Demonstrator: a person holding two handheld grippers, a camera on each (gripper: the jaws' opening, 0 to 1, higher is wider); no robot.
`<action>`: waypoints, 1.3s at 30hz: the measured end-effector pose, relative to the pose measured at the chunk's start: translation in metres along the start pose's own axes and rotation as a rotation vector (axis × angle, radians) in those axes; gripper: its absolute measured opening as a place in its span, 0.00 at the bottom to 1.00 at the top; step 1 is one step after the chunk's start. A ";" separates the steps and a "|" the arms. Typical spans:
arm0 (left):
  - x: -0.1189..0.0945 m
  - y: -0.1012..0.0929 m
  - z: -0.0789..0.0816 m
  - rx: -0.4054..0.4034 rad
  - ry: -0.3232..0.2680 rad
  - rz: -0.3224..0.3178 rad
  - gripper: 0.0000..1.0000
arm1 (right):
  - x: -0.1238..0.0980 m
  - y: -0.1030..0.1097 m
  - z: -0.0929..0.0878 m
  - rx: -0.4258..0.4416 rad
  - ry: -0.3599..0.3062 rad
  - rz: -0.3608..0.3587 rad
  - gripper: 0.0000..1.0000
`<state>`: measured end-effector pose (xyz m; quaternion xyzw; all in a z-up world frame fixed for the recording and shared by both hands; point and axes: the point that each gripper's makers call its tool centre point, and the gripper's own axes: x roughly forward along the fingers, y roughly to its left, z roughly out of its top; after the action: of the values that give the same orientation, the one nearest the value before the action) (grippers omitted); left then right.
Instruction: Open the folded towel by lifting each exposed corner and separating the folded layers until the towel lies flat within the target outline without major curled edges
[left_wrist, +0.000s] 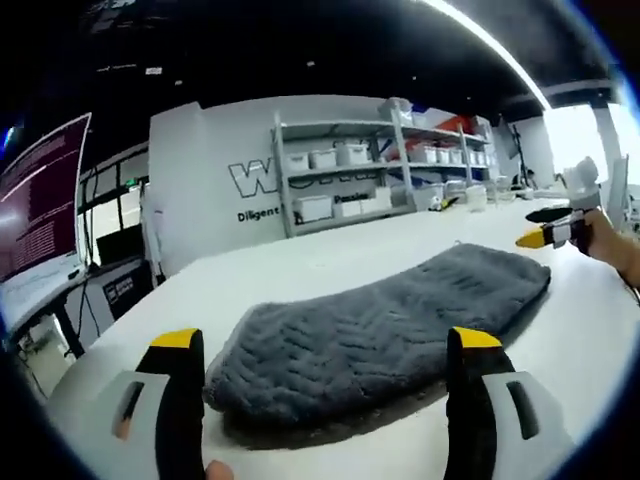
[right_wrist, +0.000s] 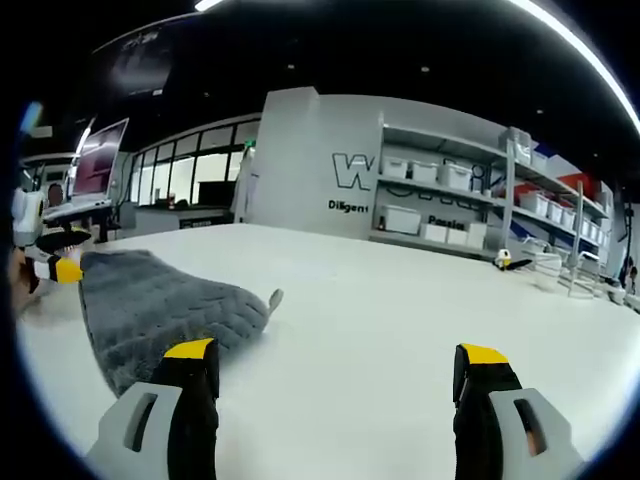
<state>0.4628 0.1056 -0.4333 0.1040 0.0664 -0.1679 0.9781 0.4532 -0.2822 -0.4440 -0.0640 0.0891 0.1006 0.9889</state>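
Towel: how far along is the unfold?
Done: nothing visible yet. The grey towel lies folded in a thick stack on the white table, and I can't make out a target outline. In hand: nothing; the left gripper is open facing one end, the right gripper open beside the other. Left: lift the corners, separate the layers, flatten.

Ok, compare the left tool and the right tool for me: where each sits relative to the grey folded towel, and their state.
The left tool faces the long side of the grey textured folded towel, the towel lying between its jaws in view; the right tool sits at one end, mostly over bare white table. The left tool's jaws frame towel; the right's frame table, only its left jaw near the towel's edge. Both are open, yellow-tipped, and holding nothing.
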 end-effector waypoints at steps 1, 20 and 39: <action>-0.001 0.001 -0.001 0.011 0.000 -0.011 0.99 | 0.000 0.000 0.000 0.004 -0.001 0.001 0.99; -0.059 0.029 -0.011 -0.008 -0.111 0.018 0.99 | -0.005 0.005 -0.005 -0.011 0.007 0.005 0.99; -0.066 0.032 -0.011 -0.030 -0.135 0.026 0.99 | 0.009 0.069 0.048 -0.106 -0.158 0.222 0.99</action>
<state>0.4107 0.1585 -0.4268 0.0785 0.0013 -0.1609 0.9838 0.4555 -0.2069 -0.4065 -0.0978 0.0121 0.2187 0.9708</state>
